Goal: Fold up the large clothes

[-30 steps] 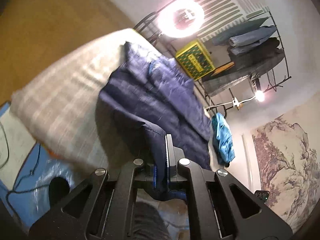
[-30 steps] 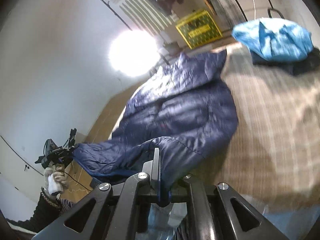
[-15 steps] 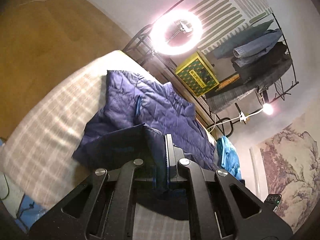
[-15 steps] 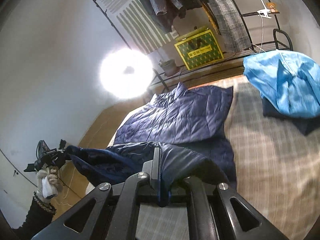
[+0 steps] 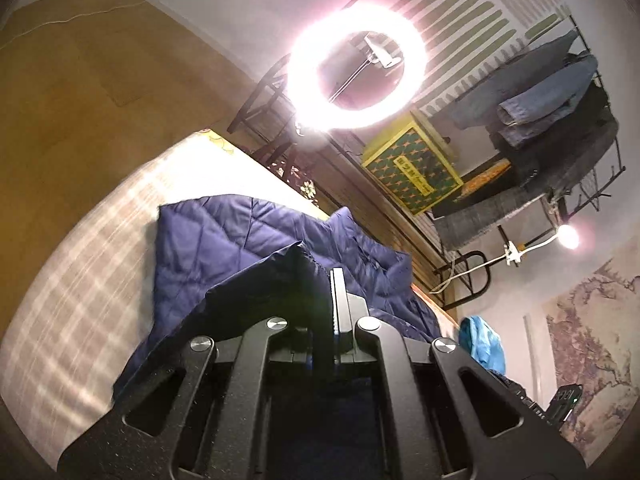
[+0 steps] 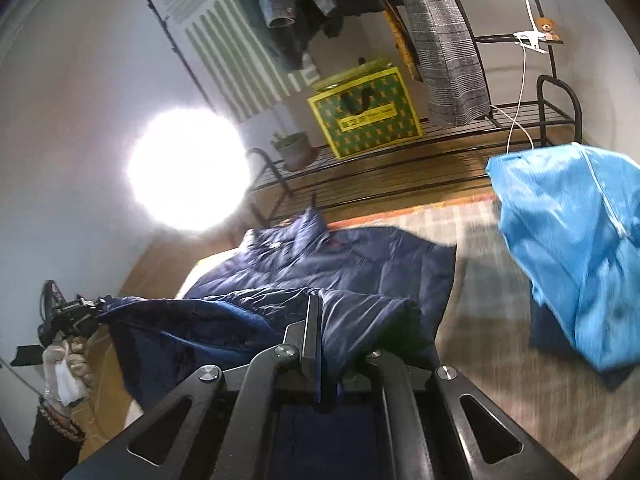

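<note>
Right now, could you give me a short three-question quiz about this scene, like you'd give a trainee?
1. True or false: both grippers are shut on the navy jacket.
2. Which garment lies apart on the bed, untouched? A) grey trousers B) bright blue garment C) red sweater
3. Fill in: the yellow-green box sits on a black ____.

Key: 1 true: left gripper and right gripper both pinch it. 2 B. 3 rack.

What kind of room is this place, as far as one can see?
Probably a bedroom or home studio: a bed with a checked cover, a garment rack hung with clothes, and a ring light.
</note>
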`<control>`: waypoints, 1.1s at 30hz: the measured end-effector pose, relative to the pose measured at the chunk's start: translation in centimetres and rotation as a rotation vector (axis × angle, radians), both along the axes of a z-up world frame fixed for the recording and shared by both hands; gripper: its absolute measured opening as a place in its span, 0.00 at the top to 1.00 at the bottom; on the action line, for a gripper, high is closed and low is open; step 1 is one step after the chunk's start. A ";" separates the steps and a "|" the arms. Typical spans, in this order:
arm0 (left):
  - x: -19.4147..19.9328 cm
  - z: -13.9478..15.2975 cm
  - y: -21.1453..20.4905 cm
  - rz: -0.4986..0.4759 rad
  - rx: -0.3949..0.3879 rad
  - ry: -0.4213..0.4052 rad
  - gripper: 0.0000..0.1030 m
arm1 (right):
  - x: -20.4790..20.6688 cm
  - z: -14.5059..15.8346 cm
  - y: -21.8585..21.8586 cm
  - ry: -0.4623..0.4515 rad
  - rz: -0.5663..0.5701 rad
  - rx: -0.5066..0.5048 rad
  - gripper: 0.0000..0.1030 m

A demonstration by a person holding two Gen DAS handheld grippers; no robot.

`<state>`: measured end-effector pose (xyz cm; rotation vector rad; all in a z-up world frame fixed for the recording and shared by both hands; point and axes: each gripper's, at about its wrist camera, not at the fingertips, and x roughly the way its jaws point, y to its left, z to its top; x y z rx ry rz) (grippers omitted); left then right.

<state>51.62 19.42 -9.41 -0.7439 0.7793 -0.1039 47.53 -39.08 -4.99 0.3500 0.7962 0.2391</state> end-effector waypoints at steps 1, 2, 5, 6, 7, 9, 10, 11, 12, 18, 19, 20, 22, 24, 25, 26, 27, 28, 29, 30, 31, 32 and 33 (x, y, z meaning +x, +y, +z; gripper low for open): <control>1.2 -0.5 -0.1 0.000 0.004 0.005 0.96 | 1.2 -0.2 0.1 0.004 -0.005 -0.016 0.99; 2.5 -1.0 -0.2 0.001 0.012 0.012 0.96 | 2.8 -0.6 0.1 0.010 -0.011 -0.032 0.99; 5.7 -2.6 -0.5 -0.002 0.031 0.029 0.96 | 5.9 -1.6 0.0 0.030 -0.025 -0.051 0.99; 6.5 -3.1 -0.6 -0.004 0.037 0.035 0.96 | 7.0 -2.1 0.0 0.040 -0.034 -0.057 0.99; 7.5 -3.8 -0.7 -0.008 0.045 0.042 0.96 | 8.2 -2.8 -0.1 0.053 -0.044 -0.063 0.99; 9.7 -5.2 -1.0 -0.012 0.066 0.063 0.96 | 10.0 -4.0 -0.2 0.074 -0.059 -0.067 0.99; 10.4 -5.7 -1.1 -0.013 0.070 0.069 0.96 | 10.9 -4.8 -0.2 0.083 -0.063 -0.072 0.99; 11.4 -6.4 -1.2 -0.013 0.075 0.076 0.96 | 11.7 -5.3 -0.2 0.091 -0.066 -0.081 0.99; 12.2 -6.8 -1.2 -0.012 0.078 0.079 0.96 | 12.7 -6.2 -0.2 0.102 -0.072 -0.094 0.99; 15.9 -10.4 -2.1 -0.009 0.110 0.116 0.96 | 16.1 -9.7 -0.5 0.150 -0.090 -0.114 0.99; 16.3 -10.9 -2.3 -0.009 0.115 0.122 0.96 | 16.5 -10.1 -0.5 0.156 -0.090 -0.120 0.99; 16.6 -11.5 -2.4 -0.009 0.120 0.127 0.96 | 16.8 -10.4 -0.5 0.160 -0.087 -0.126 0.99; 17.0 -12.5 -2.7 -0.011 0.133 0.133 0.96 | 17.4 -11.1 -0.3 0.168 -0.076 -0.142 0.99; 17.2 -13.3 -2.9 -0.017 0.146 0.133 0.96 | 17.7 -11.6 -0.3 0.172 -0.064 -0.152 0.98; 17.3 -13.4 -2.9 -0.018 0.148 0.132 0.96 | 18.0 -11.7 -0.2 0.175 -0.056 -0.152 0.98; 17.4 -13.7 -2.9 -0.016 0.146 0.133 0.96 | 18.1 -11.8 -0.3 0.175 -0.047 -0.147 0.98; 17.5 -13.8 -2.8 -0.016 0.140 0.133 0.92 | 18.3 -11.8 -0.3 0.172 -0.043 -0.140 0.97; 17.6 -13.8 -2.7 -0.016 0.125 0.129 0.90 | 18.4 -11.7 -0.5 0.170 -0.040 -0.128 0.92; 17.6 -13.7 -2.5 -0.017 0.112 0.128 0.82 | 18.5 -11.6 -0.6 0.173 -0.038 -0.113 0.90; 17.6 -13.4 -2.2 -0.020 0.094 0.125 0.72 | 18.6 -11.5 -0.8 0.175 -0.038 -0.092 0.85; 17.5 -13.1 -2.0 -0.021 0.079 0.113 0.68 | 18.6 -11.3 -1.1 0.176 -0.040 -0.070 0.80; 17.5 -12.6 -1.8 -0.020 0.072 0.100 0.61 | 18.6 -11.2 -1.3 0.174 -0.042 -0.054 0.77; 17.4 -12.0 -1.5 -0.016 0.071 0.083 0.55 | 18.5 -11.0 -1.6 0.169 -0.046 -0.039 0.67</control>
